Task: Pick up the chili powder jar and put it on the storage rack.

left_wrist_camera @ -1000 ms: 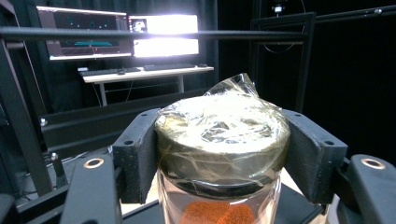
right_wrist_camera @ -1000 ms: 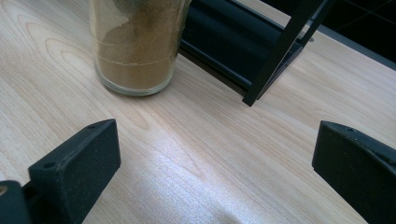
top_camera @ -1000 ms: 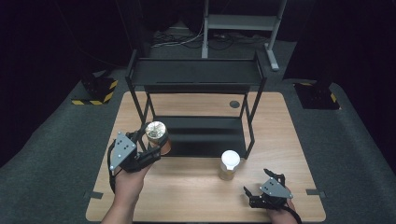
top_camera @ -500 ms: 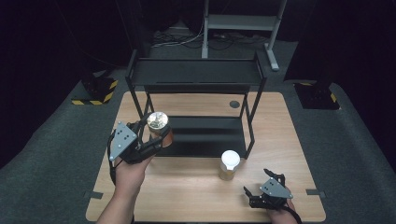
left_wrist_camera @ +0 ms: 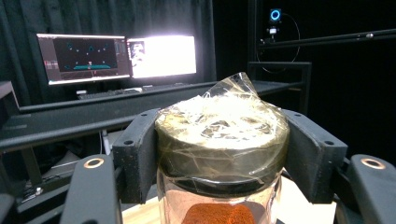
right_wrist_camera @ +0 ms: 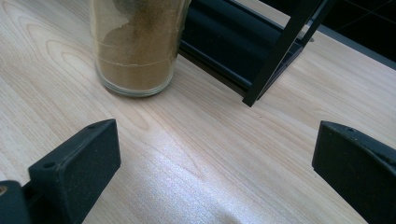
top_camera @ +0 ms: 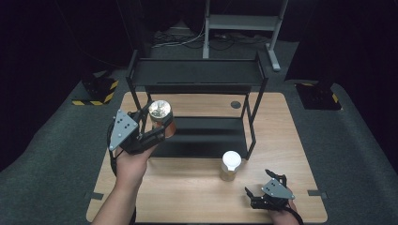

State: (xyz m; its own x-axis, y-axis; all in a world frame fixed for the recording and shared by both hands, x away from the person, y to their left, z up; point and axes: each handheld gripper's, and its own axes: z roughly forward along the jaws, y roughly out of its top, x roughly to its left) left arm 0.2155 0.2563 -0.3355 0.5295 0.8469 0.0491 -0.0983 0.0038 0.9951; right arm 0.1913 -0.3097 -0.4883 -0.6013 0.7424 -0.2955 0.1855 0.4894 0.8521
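Glass jar [top_camera: 162, 118] of reddish powder, its lid wrapped in crinkled film, has risen and shifted rightward over the last second toward the black rack [top_camera: 197, 75], suggesting a shelf placement is coming. It sits left of centre, clamped below the lid by the left gripper [top_camera: 152, 129]. Lower right, the right gripper [top_camera: 263, 197] rests with jaws apart, near the white-lidded jar [top_camera: 230, 165].

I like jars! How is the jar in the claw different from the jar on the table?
The held jar is gripped off the table by the left gripper; the standing jar rests on the table. The held jar's lid is plastic-wrapped and its powder reddish; the standing jar has a white lid and tan powder. Both are clear glass.
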